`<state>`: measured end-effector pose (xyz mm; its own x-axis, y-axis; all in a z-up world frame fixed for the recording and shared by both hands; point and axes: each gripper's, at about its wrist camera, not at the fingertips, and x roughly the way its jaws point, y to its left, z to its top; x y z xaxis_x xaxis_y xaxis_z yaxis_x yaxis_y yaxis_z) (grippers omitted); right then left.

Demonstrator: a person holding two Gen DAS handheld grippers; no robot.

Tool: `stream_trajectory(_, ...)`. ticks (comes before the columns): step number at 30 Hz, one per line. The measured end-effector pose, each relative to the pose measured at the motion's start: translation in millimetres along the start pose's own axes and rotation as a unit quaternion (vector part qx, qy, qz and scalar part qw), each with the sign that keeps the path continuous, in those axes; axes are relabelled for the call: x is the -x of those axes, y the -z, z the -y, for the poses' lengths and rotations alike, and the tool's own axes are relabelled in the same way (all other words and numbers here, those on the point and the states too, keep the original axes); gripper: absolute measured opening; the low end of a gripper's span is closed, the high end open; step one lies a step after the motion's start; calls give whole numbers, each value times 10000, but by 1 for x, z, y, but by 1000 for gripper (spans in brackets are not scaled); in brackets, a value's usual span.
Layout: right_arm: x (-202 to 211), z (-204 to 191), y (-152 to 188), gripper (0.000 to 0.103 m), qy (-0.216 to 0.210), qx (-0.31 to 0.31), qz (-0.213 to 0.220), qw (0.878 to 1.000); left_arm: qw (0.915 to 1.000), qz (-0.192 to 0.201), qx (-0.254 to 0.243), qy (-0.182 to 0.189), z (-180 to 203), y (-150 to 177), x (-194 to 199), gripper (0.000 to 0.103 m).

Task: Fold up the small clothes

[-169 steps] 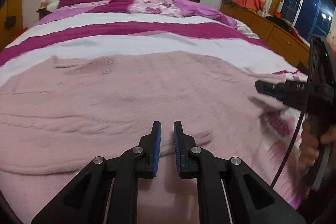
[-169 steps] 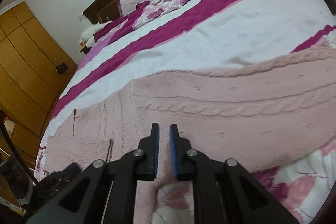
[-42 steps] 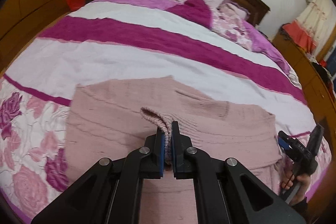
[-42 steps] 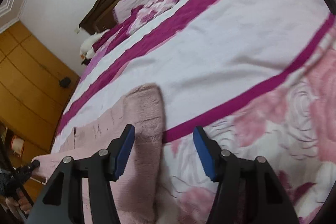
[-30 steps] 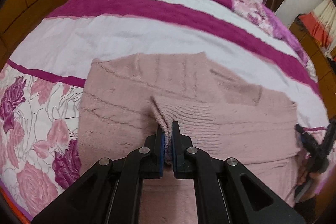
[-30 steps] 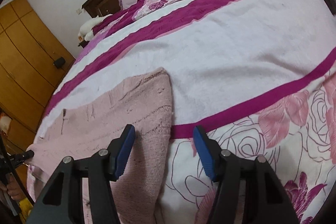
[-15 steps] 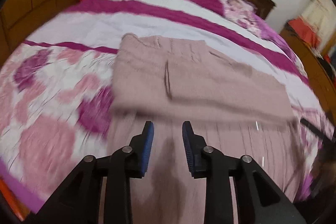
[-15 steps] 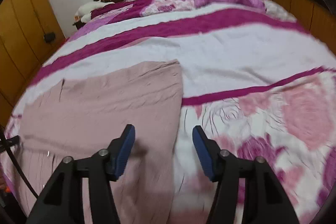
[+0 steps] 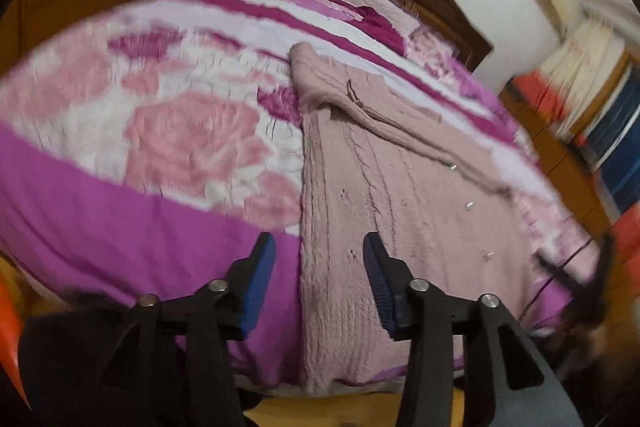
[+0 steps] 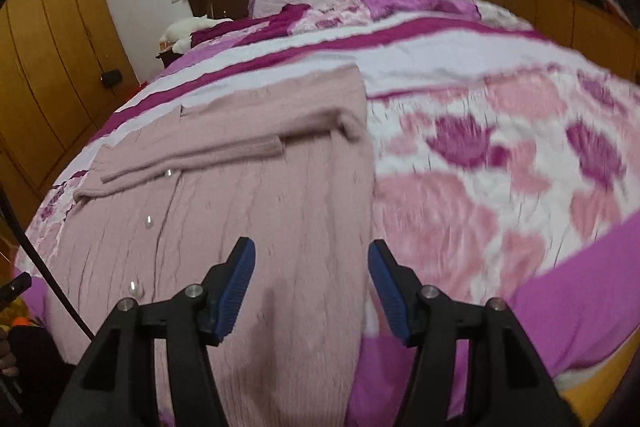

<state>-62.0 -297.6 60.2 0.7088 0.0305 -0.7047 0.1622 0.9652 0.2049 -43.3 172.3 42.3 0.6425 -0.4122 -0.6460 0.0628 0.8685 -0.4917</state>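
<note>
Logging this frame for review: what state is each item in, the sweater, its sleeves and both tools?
Pink sweater: flat on bed, hem hanging over the near edge.
Sleeves: folded across the chest.
Left tool: open, empty, over the sweater's left edge.
Right tool: open, empty, over the right edge.

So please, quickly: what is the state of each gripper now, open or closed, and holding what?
Left gripper: jaws open, holding nothing, over the pink sweater's left edge.
Right gripper: jaws open, holding nothing, over its right edge.

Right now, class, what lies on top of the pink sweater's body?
A folded sleeve lies across the pink sweater. The floral bedspread shows around it; whatever lies underneath is covered.
</note>
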Motion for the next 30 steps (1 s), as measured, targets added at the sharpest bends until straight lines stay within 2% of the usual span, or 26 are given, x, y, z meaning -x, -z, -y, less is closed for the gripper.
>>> stream_trajectory(1, 0, 5, 7, 62, -75, -92, -46, 9999, 9998, -43, 143, 133, -7, 2, -4, 25)
stream_trajectory(3, -3, 14, 19, 62, -99, -228, -167, 9996, 9995, -174, 186, 171, -14, 7, -14, 25)
stream_trajectory(6, -5, 27, 32, 62, -58, -343, -211, 9992, 9991, -404, -48, 90, -12, 18, -28, 25)
stream_trajectory(9, -8, 31, 39, 63, -175, -371, -274, 9988, 9991, -367, -230, 1, -8, 33, -28, 26)
stream_trajectory(15, -9, 28, 60, 68, -416, -368, -520, 9971, 9966, -383, 322, 654, -21, 58, -22, 25)
stream_trajectory(17, -8, 32, 64, 68, -626, -575, -578, 9947, 9929, -580, 612, 843, -27, 62, -27, 25)
stream_trajectory(19, -7, 35, 68, 68, -857, -732, -618, 9917, 9889, -828, 792, 943, -29, 65, -34, 18)
stream_trajectory(21, -8, 38, 72, 68, -1117, -851, -738, 9873, 9894, -897, 829, 780, -30, 70, -38, 11)
stream_trajectory(26, -8, 36, 80, 67, -1435, -1002, -786, 9814, 9869, -911, 988, 891, -34, 74, -39, 5)
stream_trajectory(27, -9, 38, 80, 63, -1530, -1083, -821, 9788, 9854, -919, 1064, 957, -37, 73, -40, 0)
stream_trajectory(30, -11, 49, 85, 49, -1717, -1409, -866, 9712, 9834, -892, 1204, 1028, -43, 70, -39, 0)
